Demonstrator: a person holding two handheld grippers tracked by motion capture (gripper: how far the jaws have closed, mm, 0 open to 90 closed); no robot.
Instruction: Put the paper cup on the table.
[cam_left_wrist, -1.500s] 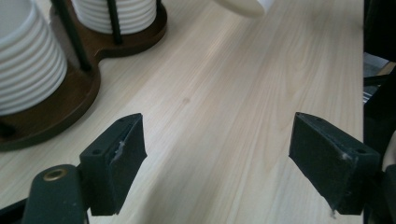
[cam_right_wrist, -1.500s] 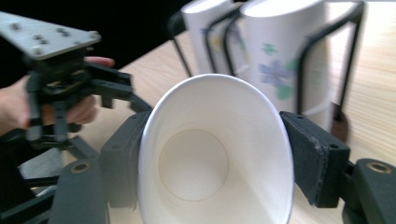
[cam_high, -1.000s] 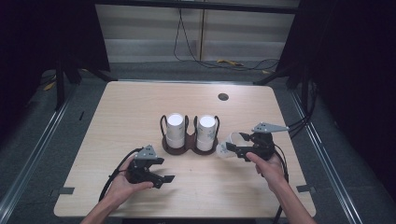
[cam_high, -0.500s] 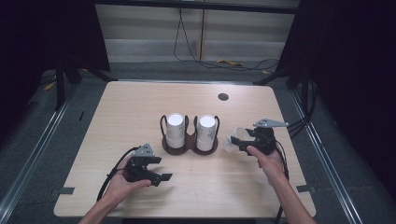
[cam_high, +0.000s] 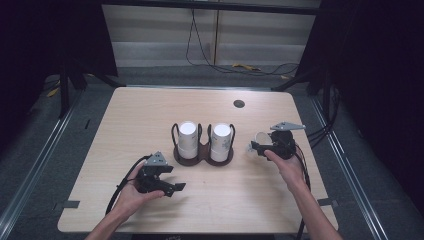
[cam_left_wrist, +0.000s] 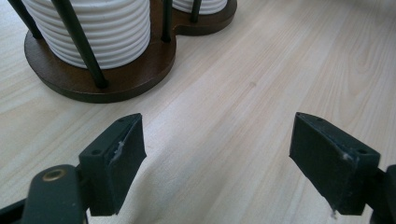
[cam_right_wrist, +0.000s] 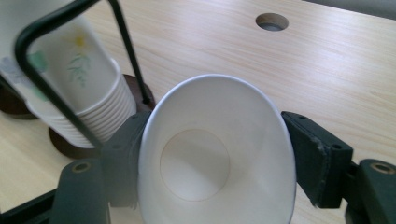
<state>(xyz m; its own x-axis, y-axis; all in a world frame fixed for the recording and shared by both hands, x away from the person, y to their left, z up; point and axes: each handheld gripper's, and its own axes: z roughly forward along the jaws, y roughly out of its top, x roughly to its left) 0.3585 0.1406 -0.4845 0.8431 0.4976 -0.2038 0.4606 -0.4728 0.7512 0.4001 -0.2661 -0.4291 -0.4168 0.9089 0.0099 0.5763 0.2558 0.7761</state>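
Observation:
A dark wooden cup holder (cam_high: 190, 157) with black wire loops stands mid-table and carries two stacks of white paper cups (cam_high: 188, 138) (cam_high: 220, 140). My right gripper (cam_high: 258, 147) is shut on a single white paper cup (cam_right_wrist: 217, 154), squeezed oval between the jaws, its mouth facing the camera. It hovers just right of the holder, near the right stack (cam_right_wrist: 70, 70). My left gripper (cam_high: 172, 187) rests low over the table's front left, jaws wide open with nothing between them. The holder's base (cam_left_wrist: 112, 81) lies just ahead of that gripper.
A round cable hole (cam_high: 239, 104) sits in the light wooden tabletop (cam_high: 150, 115) at the back right. Cables trail from both grippers toward the table's edges. Dark floor and metal rails surround the table.
The right gripper with its cup has shifted a little away from the holder and toward the far side. The left gripper has stayed nearly still.

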